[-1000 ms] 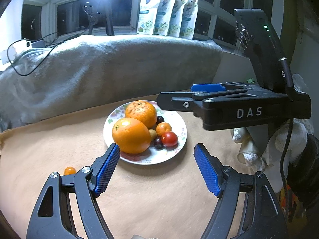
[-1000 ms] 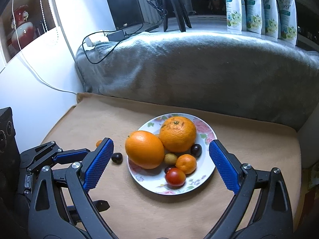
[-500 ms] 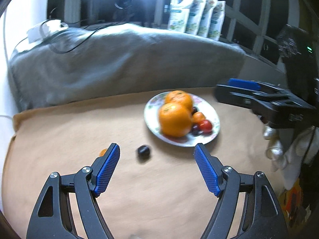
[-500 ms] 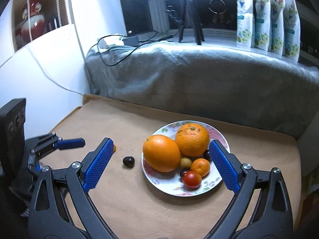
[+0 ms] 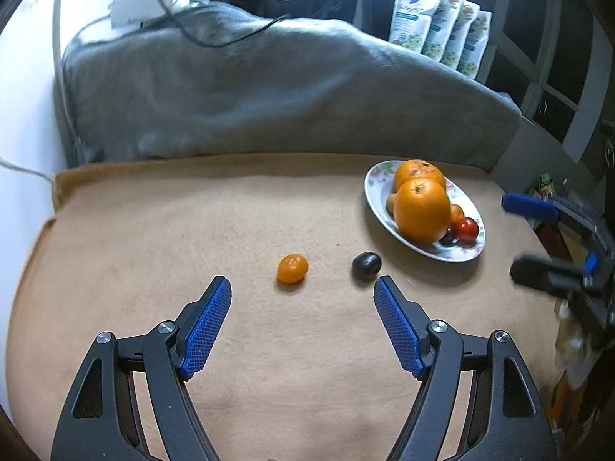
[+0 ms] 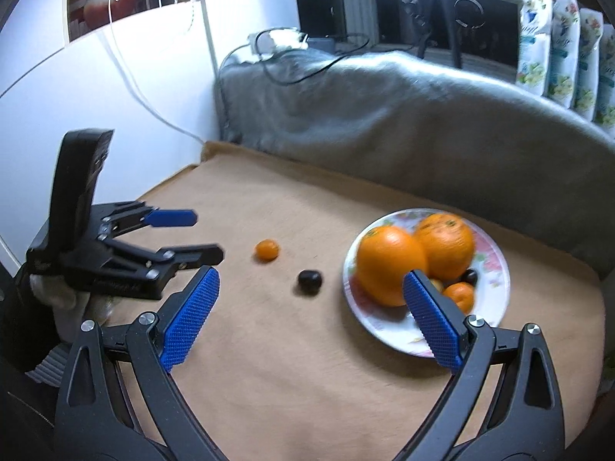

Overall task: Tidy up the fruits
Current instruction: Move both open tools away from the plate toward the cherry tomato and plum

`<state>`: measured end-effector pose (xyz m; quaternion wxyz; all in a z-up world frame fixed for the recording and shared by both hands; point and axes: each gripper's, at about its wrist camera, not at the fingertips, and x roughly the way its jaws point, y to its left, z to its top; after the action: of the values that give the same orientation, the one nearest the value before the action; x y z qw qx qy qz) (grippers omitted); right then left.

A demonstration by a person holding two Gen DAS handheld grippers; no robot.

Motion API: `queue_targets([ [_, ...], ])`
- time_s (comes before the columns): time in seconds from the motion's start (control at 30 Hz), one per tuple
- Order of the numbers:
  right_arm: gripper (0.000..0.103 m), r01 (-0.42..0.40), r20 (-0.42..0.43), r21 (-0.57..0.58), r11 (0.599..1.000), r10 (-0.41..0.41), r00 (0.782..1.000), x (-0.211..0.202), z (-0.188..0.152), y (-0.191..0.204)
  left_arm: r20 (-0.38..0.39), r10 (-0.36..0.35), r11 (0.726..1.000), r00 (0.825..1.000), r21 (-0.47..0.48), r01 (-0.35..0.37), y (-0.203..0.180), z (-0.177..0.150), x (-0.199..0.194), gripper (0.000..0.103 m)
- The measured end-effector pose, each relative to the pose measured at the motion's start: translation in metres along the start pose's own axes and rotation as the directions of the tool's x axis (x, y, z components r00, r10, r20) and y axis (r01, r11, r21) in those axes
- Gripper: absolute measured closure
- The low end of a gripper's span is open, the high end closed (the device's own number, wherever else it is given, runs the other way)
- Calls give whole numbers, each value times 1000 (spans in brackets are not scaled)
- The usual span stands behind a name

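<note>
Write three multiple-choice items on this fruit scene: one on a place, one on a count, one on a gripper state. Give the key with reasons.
1. Where does the dark fruit lie?
A. on the plate
B. on the tan cloth beside the plate
C. on the grey blanket

2. How many large oranges are on the plate?
A. one
B. two
C. four

3. How is the left gripper?
A. open and empty
B. shut on the small orange fruit
C. shut on the plate rim

Key: B, it rests on the tan cloth just off the rim; B, two large oranges sit together; A, its jaws stand apart short of the small orange fruit.
</note>
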<state>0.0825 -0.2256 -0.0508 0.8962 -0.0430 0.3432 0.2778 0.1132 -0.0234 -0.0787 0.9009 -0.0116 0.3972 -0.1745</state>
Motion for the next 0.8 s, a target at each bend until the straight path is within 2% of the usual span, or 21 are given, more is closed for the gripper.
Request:
queue_targets([
  [0.07,6,-13,-23,-2,1000,13,1000,10,-4,7,-9,-9,1000,1000,-17,9,3,-1,4,26],
  [0.17,20,-25,-64,8,1000,26,998,26,-10,12,-24,-22,999,999,-28,21,7,-2,11,33],
  [0.27,23,-18,-97,34,999,21,995,40,-14,12,-36,-38,999,999,-37,36,11,-5,17,37],
  [0.4,44,-23,-138,102,994,37,990,60,-17,7,-54,-61,997,997,-44,59,13,-7,24,46],
  [0.53,45,5,-158,116,993,13,987,76,-17,10,-63,-87,995,994,-59,84,17,-7,30,50],
  [0.67,51,44,-178,108,993,-24,984,89,-15,13,-61,-103,993,993,-65,99,20,-5,32,55],
  [0.8,52,66,-182,128,990,-42,982,97,-13,14,-68,-113,992,991,-60,109,20,-4,38,58],
])
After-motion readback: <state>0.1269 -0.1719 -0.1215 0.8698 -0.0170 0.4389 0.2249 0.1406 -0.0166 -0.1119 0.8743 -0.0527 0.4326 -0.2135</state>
